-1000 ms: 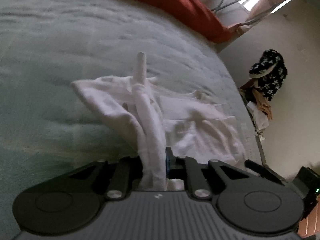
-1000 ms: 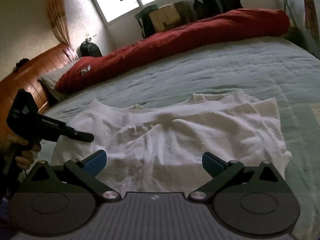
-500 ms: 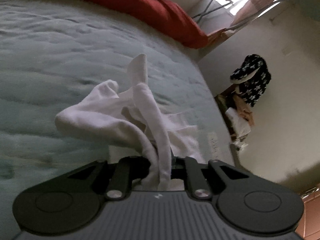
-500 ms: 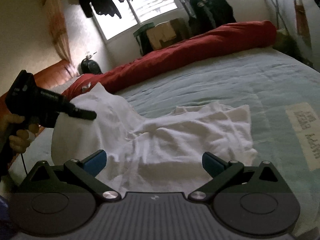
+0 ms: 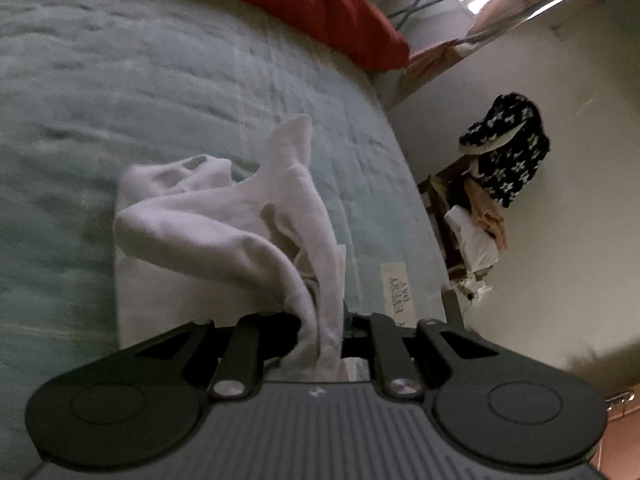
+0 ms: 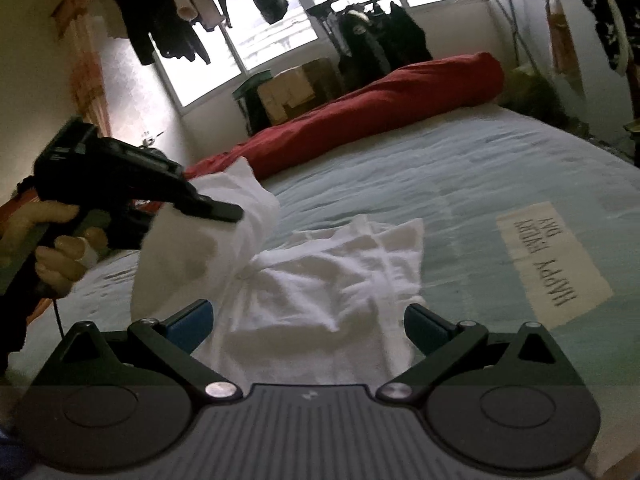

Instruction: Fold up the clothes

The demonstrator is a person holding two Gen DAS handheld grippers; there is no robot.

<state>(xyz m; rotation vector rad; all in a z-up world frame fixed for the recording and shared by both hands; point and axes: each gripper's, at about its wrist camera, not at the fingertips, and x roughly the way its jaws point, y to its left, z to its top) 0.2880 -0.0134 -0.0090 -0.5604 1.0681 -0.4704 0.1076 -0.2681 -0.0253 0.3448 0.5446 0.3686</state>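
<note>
shirt (image 6: pixel 320 280) – soft white cloth | bedspread (image 6: pixel 460 168) – matt quilted fabric

The left gripper (image 5: pixel 324 332) clamps a bunched white garment (image 5: pixel 224 236), lifted ahead of it above the pale green bedspread (image 5: pixel 120 80); a red blanket (image 5: pixel 320 4) lies far ahead.

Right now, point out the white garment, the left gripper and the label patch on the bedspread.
white garment (image 6: pixel 320 292): right wrist view, on the part lying flat on the bed.
left gripper (image 6: pixel 230 213): right wrist view, at its fingertips, clamped on the lifted cloth.
label patch (image 6: pixel 554 264): right wrist view, middle of its lettering.
</note>
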